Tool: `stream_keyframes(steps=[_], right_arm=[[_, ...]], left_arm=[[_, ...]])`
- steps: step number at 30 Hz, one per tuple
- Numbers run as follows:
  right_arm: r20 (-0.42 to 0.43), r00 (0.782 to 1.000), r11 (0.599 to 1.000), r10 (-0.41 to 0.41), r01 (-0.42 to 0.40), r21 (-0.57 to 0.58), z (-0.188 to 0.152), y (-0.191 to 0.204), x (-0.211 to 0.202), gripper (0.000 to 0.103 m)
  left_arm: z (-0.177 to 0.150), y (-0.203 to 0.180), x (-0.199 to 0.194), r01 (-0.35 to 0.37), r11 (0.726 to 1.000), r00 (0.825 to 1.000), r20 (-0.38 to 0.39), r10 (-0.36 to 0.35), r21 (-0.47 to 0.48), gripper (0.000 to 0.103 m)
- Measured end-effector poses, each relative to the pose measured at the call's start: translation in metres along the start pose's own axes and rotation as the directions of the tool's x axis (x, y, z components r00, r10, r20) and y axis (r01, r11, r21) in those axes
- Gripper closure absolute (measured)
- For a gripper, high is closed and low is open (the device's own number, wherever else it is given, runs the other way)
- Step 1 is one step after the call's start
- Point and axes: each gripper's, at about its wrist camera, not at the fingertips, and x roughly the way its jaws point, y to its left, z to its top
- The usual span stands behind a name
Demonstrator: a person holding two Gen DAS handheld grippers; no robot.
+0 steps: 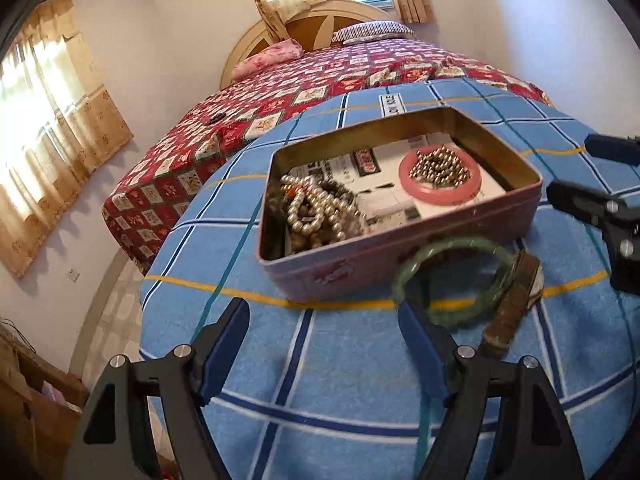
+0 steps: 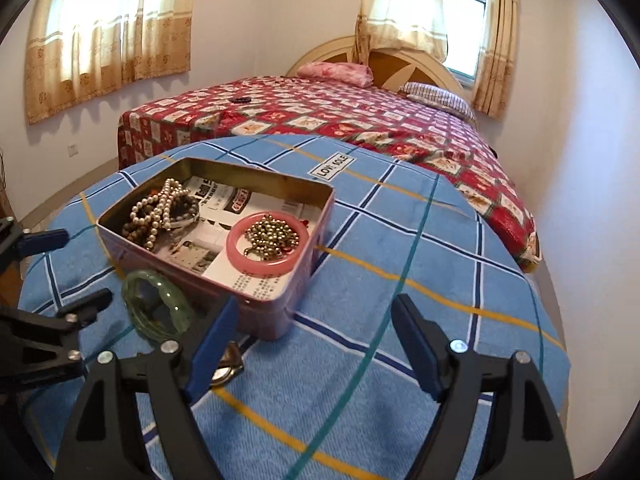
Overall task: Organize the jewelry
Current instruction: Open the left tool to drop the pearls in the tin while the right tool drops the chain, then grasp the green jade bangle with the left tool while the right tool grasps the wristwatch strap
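Two grippers: both stand wide apart, nothing between the pads, tin as landmark.
Left gripper: empty, just short of the tin's near wall.
Pearl strands: heaped in the tin's left end.
Tin: pink, lidless, paper-lined, long axis running left to right.
Pink bangle: flat in the tin's right end, ringing a pile of gold beads.
Green bangle: outside the tin, against its near wall, beside the left gripper's right finger; likely the next piece to lift in.
Brown strap: right of the green bangle, long axis angled toward the tin.
Right gripper: empty, off the tin's right corner; farther from the green bangle, I judge.
Surface: blue checked blanket.
Room: bed beyond the tin, curtained windows.
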Motion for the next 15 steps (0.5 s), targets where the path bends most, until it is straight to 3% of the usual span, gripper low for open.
stream_keyframes(steps=[11, 15], right_arm=[[-0.01, 1.0, 1.0, -0.017, 0.017, 0.009, -0.007, 0.001, 0.006, 0.02], [-0.005, 1.0, 1.0, -0.021, 0.021, -0.001, -0.008, 0.005, 0.005, 0.018]], left_arm=[[0.002, -0.012, 0.009, 0.023, 1.0, 0.999, -0.037, -0.022, 0.021, 0.026], [0.001, -0.011, 0.024, -0.054, 0.997, 0.995, -0.077, 0.059, 0.064, 0.026]])
